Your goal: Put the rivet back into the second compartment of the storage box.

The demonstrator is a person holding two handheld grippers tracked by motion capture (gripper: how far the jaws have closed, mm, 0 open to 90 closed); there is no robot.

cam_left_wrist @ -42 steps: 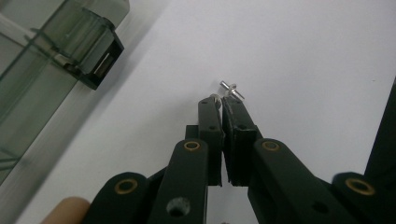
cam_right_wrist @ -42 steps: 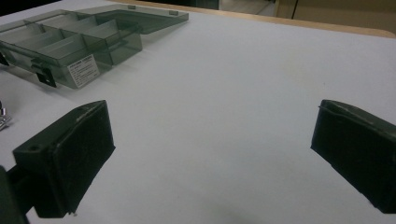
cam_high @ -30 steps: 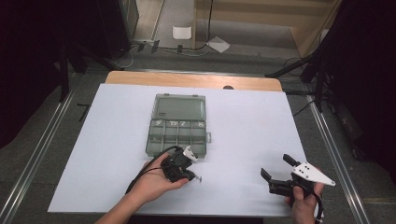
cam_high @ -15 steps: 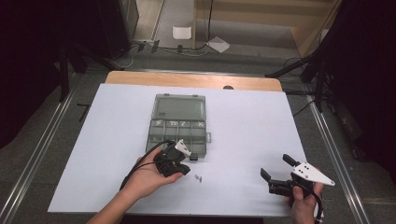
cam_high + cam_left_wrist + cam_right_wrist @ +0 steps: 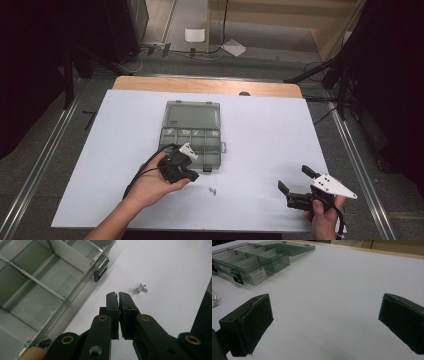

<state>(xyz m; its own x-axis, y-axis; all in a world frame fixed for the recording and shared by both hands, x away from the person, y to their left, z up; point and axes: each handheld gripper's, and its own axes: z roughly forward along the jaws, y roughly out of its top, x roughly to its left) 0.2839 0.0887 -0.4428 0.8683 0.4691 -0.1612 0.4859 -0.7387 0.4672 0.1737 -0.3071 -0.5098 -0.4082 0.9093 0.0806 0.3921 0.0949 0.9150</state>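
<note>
My left gripper [image 5: 118,295] has its jaws pressed together on nothing, just short of the small metal screws [image 5: 140,288] lying on the white table [image 5: 260,130] beside the open compartment box [image 5: 192,131]. My right gripper [image 5: 297,181] is spread wide, well apart. Dark room and grey floor [image 5: 190,60] surround me. I can't tell the screws' count.

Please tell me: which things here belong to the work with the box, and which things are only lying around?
Belong to the work:
- compartment box, lid open
- small metal parts on the table
- left gripper, shut, near them
- right gripper, open, resting apart

Only lying around:
- white papers on the floor behind the table
</note>
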